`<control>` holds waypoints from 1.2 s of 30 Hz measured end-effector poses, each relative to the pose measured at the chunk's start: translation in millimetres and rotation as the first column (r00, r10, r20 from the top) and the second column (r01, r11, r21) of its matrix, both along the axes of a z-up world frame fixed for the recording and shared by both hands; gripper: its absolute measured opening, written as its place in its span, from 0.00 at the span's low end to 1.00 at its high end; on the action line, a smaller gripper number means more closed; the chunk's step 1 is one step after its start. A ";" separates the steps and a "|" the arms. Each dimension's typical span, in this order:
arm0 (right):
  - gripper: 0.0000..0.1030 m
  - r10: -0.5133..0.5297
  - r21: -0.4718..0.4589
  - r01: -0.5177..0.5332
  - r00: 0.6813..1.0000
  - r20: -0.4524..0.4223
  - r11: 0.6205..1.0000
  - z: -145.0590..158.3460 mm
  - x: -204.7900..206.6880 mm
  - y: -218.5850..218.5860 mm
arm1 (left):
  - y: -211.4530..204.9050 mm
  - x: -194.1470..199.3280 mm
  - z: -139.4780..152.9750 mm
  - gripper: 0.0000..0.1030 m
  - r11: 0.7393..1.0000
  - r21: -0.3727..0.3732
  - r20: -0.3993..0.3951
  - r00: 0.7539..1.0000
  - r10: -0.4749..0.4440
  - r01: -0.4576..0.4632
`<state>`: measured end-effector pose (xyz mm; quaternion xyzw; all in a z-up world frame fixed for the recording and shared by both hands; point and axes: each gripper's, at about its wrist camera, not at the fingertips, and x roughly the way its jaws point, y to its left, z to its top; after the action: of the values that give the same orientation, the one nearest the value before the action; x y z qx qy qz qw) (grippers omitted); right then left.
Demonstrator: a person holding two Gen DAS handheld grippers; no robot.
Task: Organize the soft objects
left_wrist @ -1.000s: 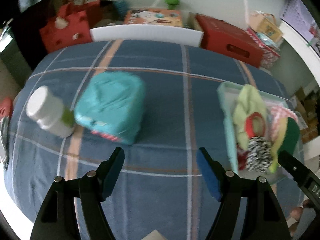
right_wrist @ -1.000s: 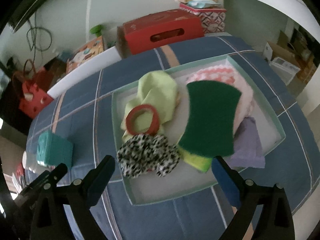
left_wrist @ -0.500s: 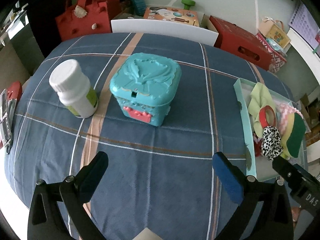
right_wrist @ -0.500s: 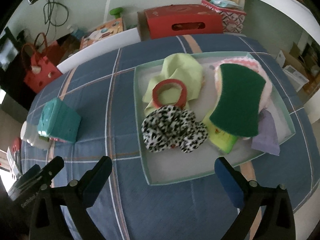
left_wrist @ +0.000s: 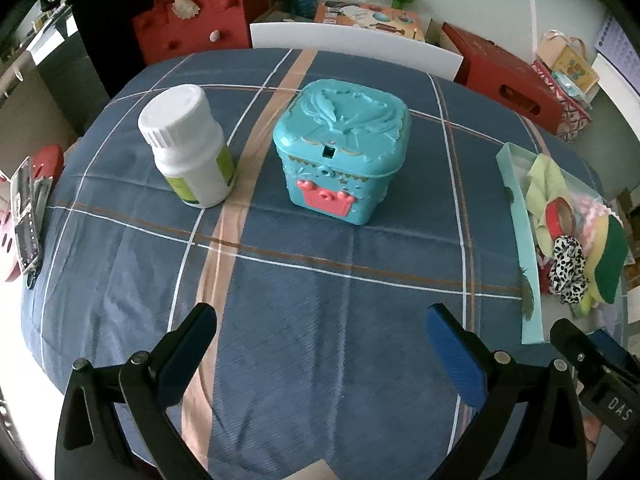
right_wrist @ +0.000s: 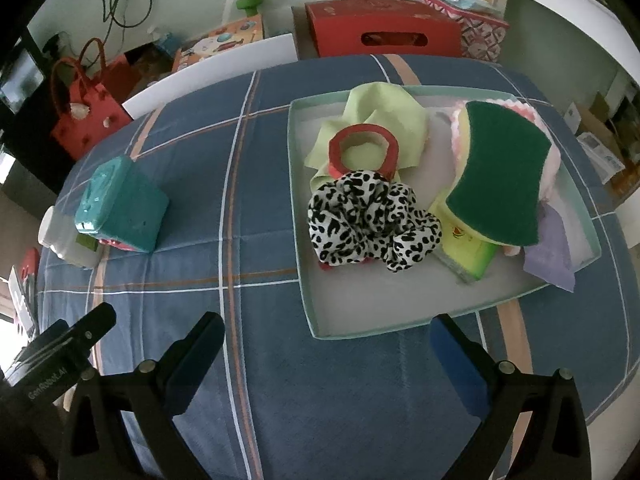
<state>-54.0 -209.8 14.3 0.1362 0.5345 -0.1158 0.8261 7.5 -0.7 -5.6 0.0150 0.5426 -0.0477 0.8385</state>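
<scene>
One pale green tray (right_wrist: 298,216) lies toward the right edge of the blue plaid surface (left_wrist: 320,300) and holds the soft things in a heap: one black-and-white spotted scrunchie (right_wrist: 372,220), one red ring (right_wrist: 364,148) lying on one lime-green cloth (right_wrist: 384,112), one sponge with a dark green face (right_wrist: 500,176) leaning on a pink-edged cloth (right_wrist: 550,160), one yellow-green packet (right_wrist: 468,252) under the sponge's lower end, and one lilac cloth (right_wrist: 550,256) draped over the tray's right rim.

Well apart from the tray, in the middle of the surface, stands one teal lidded box (left_wrist: 344,148) with a pink clasp. Just beside it, toward the left edge, stands one white bottle (left_wrist: 188,144) with a green label.

The left gripper (left_wrist: 320,340) hangs over bare cloth near the front edge, jaws wide apart with nothing between them. The right gripper (right_wrist: 326,356) hangs over the tray's near rim, jaws likewise wide apart and empty.

Against a second ago, the left jaws stand visibly wider, and the box and bottle sit farther up and more central in the left view, now sharp instead of blurred. In the right view the tray has shifted rightward and looks squarer.
</scene>
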 end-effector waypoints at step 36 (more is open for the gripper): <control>1.00 -0.005 -0.042 0.005 1.000 -0.005 0.999 -3.5 0.4 -8.6 | -5.5 3.2 -3.7 1.00 0.996 0.093 -0.013 1.000 0.006 -0.005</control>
<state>-53.6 -218.4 10.8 0.1200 0.5335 -0.1293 0.8272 10.7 -6.2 -9.3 0.0524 0.5497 -0.0201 0.8335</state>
